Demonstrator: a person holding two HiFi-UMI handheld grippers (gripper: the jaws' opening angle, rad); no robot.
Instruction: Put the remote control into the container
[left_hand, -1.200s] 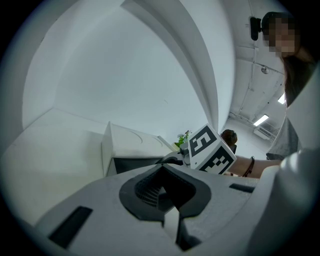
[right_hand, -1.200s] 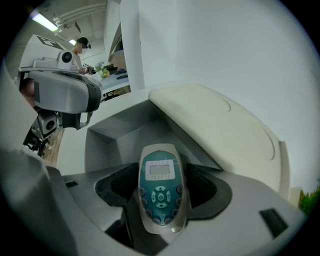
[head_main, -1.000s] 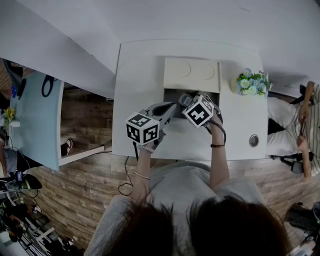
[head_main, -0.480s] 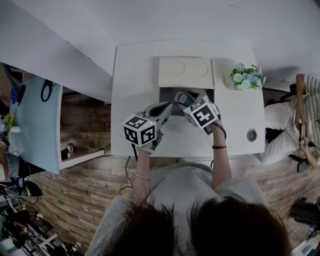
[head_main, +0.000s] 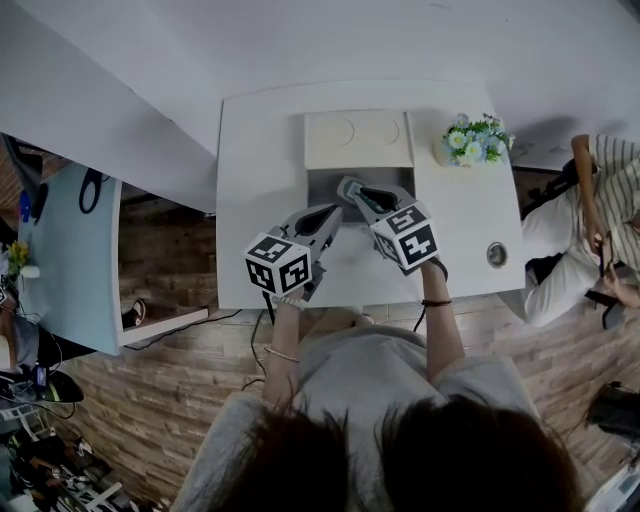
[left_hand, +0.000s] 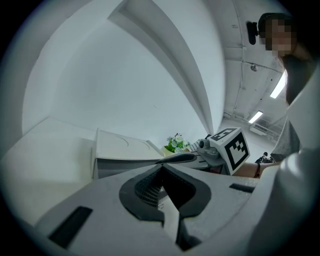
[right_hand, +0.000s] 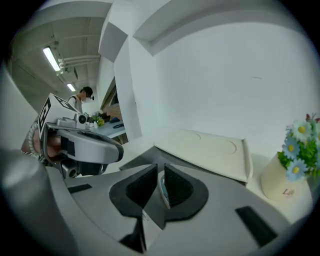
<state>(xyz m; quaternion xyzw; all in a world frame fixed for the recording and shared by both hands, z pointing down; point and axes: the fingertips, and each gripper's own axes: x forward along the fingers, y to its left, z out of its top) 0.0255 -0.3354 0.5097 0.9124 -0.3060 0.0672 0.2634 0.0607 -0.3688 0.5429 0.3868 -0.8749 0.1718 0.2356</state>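
A grey container (head_main: 322, 181) stands open on the white table (head_main: 260, 150), its cream lid (head_main: 358, 138) lying flat behind it. My right gripper (head_main: 346, 185) hovers over the container's opening. Its jaws have just been closing and now stand nearly together with a slim gap (right_hand: 160, 175). A thin pale, teal-edged sliver shows in that gap; I cannot tell what it is. The remote control itself I cannot make out; the gripper hides most of the container's inside. My left gripper (head_main: 338, 213) is shut and empty, at the container's near left corner (left_hand: 161, 169).
A pot of blue and white flowers (head_main: 468, 139) stands right of the lid (right_hand: 295, 150). A round metal grommet (head_main: 497, 254) sits in the table's right part. A seated person (head_main: 600, 200) is beyond the table's right edge. A pale blue desk (head_main: 70, 230) is far left.
The right gripper has lifted up out of the container and its jaws have come together. The left gripper has shifted slightly.
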